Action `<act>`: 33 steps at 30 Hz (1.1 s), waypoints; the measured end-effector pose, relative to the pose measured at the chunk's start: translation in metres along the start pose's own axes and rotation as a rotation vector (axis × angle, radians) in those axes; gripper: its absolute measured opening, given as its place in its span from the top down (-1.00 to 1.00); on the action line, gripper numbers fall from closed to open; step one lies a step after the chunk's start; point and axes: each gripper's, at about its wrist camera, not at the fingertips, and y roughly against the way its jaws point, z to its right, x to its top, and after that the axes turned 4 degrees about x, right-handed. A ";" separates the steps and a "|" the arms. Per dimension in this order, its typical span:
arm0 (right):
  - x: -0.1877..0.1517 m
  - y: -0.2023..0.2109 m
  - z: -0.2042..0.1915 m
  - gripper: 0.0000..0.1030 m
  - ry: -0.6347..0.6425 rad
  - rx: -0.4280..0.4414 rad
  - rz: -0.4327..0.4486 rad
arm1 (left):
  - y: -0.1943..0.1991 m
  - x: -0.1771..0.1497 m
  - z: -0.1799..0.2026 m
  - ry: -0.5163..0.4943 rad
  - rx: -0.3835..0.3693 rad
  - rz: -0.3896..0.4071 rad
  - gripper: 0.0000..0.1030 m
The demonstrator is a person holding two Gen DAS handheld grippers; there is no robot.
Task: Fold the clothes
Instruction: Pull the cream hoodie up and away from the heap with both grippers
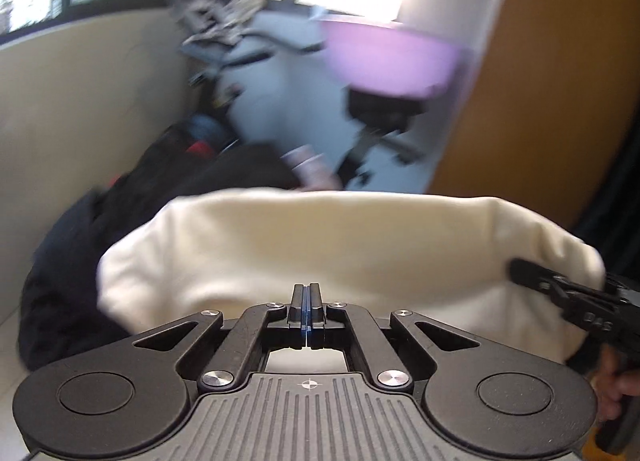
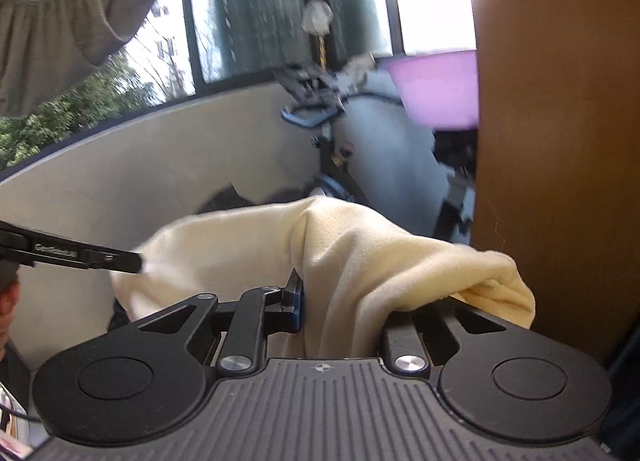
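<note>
Wooden panel [image 2: 560, 141] close on the right, dark clothes [image 1: 80, 261] heaped left, clutter and purple basin [image 1: 388, 57] ahead.

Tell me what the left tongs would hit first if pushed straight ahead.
Probably the cream cloth: it hangs right in front of the left tongs, which look shut, perhaps on its edge. Beyond it lies a dark pile of clothes, though depth is unclear.

I'm working at home, looks like an enclosed balcony: big windows [image 2: 248, 13] showing trees outside, a purple wash basin [image 1: 388, 57] sitting on clutter, laundry [image 2: 60, 21] hanging overhead, a wooden cabinet [image 2: 560, 141] beside me.
</note>
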 end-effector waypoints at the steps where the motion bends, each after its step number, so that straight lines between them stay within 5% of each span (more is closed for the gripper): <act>1: -0.004 -0.006 0.004 0.64 -0.008 -0.004 -0.016 | -0.007 -0.001 -0.006 0.018 0.024 -0.024 0.26; 3: -0.008 -0.017 0.011 0.63 -0.030 -0.014 -0.040 | -0.014 -0.004 -0.015 0.042 0.062 -0.036 -0.40; 6: -0.014 -0.029 0.021 0.61 -0.081 -0.034 -0.068 | -0.018 -0.012 -0.028 0.041 0.100 -0.038 -0.84; 17: -0.050 -0.047 0.037 0.58 -0.189 -0.107 -0.168 | -0.053 0.003 -0.069 0.146 0.090 -0.076 -0.98; 20: -0.053 -0.051 0.039 0.55 -0.211 -0.118 -0.183 | -0.079 0.004 -0.068 0.184 0.039 -0.142 -0.98; 21: -0.054 -0.054 0.038 0.54 -0.207 -0.127 -0.188 | -0.079 0.004 -0.064 0.170 0.023 -0.139 -0.74; 22: -0.054 -0.056 0.038 0.52 -0.205 -0.136 -0.195 | -0.076 0.003 -0.058 0.146 0.004 -0.124 -0.03; 25: -0.056 -0.059 0.041 0.46 -0.229 -0.143 -0.213 | -0.056 0.002 -0.034 0.025 -0.030 -0.070 0.64; 30: -0.052 -0.051 0.022 0.68 -0.123 -0.100 -0.242 | -0.007 -0.003 -0.011 -0.092 -0.171 -0.013 0.69; 33: -0.037 -0.024 -0.004 0.71 0.012 -0.048 -0.157 | 0.027 0.012 -0.011 -0.081 -0.191 0.081 0.69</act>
